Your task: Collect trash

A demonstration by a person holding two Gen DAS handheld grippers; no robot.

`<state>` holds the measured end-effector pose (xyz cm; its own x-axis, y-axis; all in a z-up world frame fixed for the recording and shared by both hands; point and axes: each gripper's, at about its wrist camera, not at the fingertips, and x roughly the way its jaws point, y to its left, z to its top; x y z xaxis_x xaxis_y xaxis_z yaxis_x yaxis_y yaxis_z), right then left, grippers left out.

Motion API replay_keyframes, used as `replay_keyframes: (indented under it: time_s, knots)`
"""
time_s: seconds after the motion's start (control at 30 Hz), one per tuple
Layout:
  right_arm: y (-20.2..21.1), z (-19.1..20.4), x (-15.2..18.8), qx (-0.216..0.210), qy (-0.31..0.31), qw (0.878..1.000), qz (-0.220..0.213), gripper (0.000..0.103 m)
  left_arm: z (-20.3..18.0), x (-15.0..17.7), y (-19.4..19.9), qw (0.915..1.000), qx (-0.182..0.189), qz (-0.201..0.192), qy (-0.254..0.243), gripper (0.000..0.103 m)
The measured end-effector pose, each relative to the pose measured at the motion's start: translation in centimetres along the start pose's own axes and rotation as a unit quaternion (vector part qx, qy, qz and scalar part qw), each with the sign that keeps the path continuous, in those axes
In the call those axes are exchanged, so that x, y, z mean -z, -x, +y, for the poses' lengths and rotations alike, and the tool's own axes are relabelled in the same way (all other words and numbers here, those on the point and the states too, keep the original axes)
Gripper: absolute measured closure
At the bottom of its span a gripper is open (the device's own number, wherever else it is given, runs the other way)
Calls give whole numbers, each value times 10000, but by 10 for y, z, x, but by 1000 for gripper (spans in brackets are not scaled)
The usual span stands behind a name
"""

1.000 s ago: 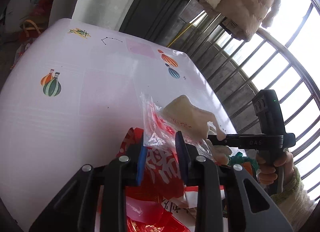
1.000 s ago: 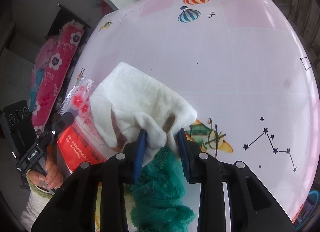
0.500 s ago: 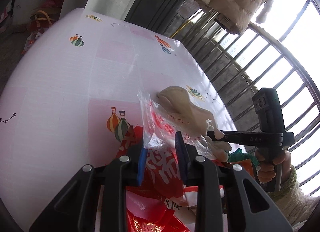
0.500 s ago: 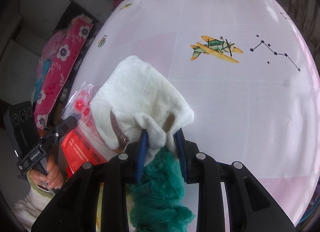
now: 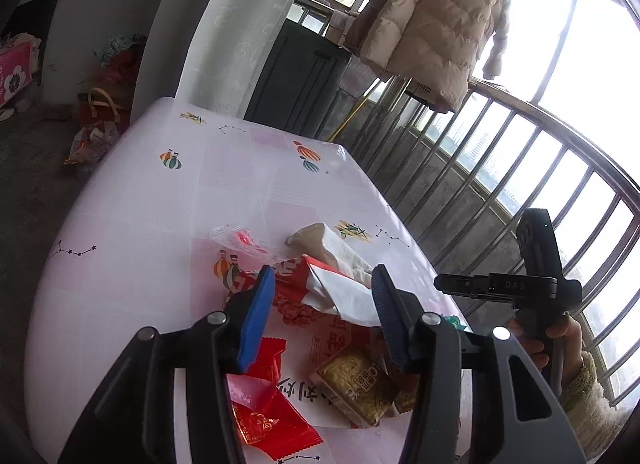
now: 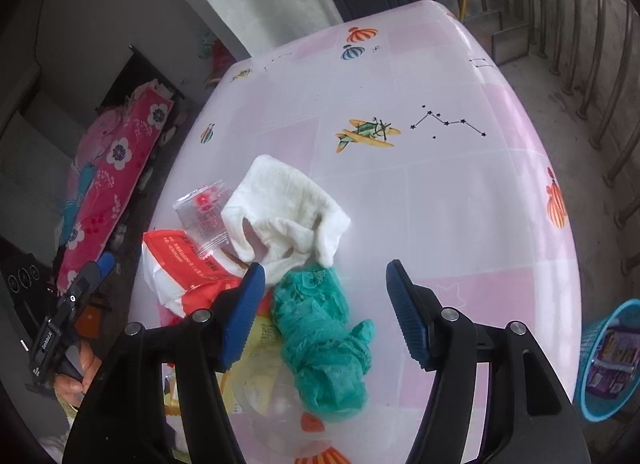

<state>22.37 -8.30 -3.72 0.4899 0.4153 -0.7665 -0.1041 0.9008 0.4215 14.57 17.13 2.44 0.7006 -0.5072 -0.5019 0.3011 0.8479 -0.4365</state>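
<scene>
Hanging wide and empty, both claws, left claw (image 5: 322, 318) and right claw (image 6: 326, 314), flank the green net (image 6: 324, 340) lying lengthwise away from camera.

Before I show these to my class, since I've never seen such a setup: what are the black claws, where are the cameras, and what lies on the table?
There is no robot here. A person holds a handheld two-finger gripper in each hand, and a fisheye camera on each looks forward along its blue-padded fingers. One picture looks out from the left gripper; the right hand with its tool shows at that picture's edge. The other looks out from the right gripper. Both grippers are open and hold nothing. On the pink printed tablecloth lies a heap of trash: a white cloth, a crumpled green net, a small clear packet with red print, a red-and-white bag, red wrappers and a gold packet. A blue basket stands beyond the table edge.
</scene>
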Motion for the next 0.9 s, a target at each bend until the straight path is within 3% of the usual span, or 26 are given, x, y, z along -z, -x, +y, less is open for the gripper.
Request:
replay_keyframes:
  time_s: [0.2, 0.33, 0.67, 0.9]
  knots:
    - [43, -13, 34, -275, -448, 9977, -433, 42, 2, 18, 35, 9996, 2, -193, 226, 53]
    - [62, -17, 53, -415, -595, 9962, -492, 42, 14, 38, 47, 9986, -117, -73, 506, 53]
    - [51, -19, 68, -398, -782, 9958, -259, 42, 37, 75, 21, 9918, -648, 630, 908, 53]
    - [32, -23, 68, -470, -1019, 9936, -147, 41, 36, 84, -10, 9880, -915, 999, 741, 53]
